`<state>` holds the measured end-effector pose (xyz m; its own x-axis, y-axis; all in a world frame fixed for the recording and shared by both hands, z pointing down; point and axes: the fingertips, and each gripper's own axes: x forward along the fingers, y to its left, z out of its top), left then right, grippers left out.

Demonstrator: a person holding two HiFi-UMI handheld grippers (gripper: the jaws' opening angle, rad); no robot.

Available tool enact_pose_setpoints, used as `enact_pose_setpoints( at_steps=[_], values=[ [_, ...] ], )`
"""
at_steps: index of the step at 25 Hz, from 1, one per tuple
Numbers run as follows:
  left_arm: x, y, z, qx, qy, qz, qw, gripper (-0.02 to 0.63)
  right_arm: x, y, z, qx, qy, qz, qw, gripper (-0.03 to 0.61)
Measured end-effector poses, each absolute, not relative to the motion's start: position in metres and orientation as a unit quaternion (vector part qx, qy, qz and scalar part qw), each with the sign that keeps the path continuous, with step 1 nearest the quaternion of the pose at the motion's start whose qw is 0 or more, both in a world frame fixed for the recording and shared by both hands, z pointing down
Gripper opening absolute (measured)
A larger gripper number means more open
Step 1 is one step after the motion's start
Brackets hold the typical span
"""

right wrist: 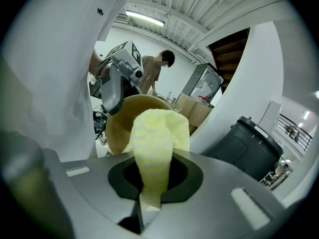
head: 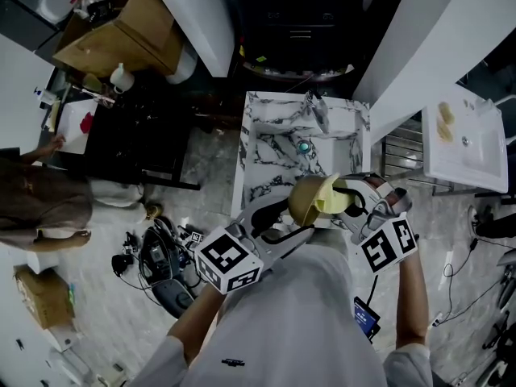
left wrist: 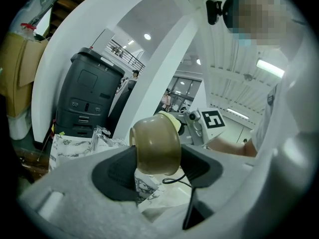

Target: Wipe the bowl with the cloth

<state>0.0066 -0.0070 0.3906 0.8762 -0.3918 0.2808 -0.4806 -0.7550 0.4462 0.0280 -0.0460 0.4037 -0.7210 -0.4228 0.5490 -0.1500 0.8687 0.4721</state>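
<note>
An olive-brown bowl (head: 305, 200) is held up in the air over the front edge of the marble sink, tipped on its side. My left gripper (head: 284, 216) is shut on the bowl (left wrist: 155, 144), its jaws clamping the rounded wall. My right gripper (head: 355, 202) is shut on a yellow cloth (head: 332, 197). The cloth (right wrist: 157, 143) sticks out from between the jaws and presses into the bowl's (right wrist: 121, 121) open side. In the left gripper view the cloth (left wrist: 169, 118) peeks over the bowl's far rim.
A white marble-patterned sink (head: 282, 147) with a faucet (head: 314, 107) lies below the grippers. A black bin (left wrist: 89, 101) stands behind it. A white basin (head: 472, 139) is at right. Cables and gear (head: 157, 252) lie on the floor at left, where a person (head: 40, 204) stands.
</note>
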Motion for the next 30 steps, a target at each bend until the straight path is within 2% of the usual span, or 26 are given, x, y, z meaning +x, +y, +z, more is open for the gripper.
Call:
enact_pose_setpoints(
  at_steps=[14, 30],
  values=[
    [0.008, -0.012, 0.400, 0.933, -0.234, 0.104, 0.253, 0.279, 0.013, -0.016, 0.382, 0.089, -0.941, -0.182, 0.271, 0.032],
    [-0.039, -0.048, 0.369, 0.917, -0.296, 0.032, 0.265, 0.279, 0.021, -0.004, 0.418, 0.092, -0.956, -0.096, 0.263, 0.031]
  ],
)
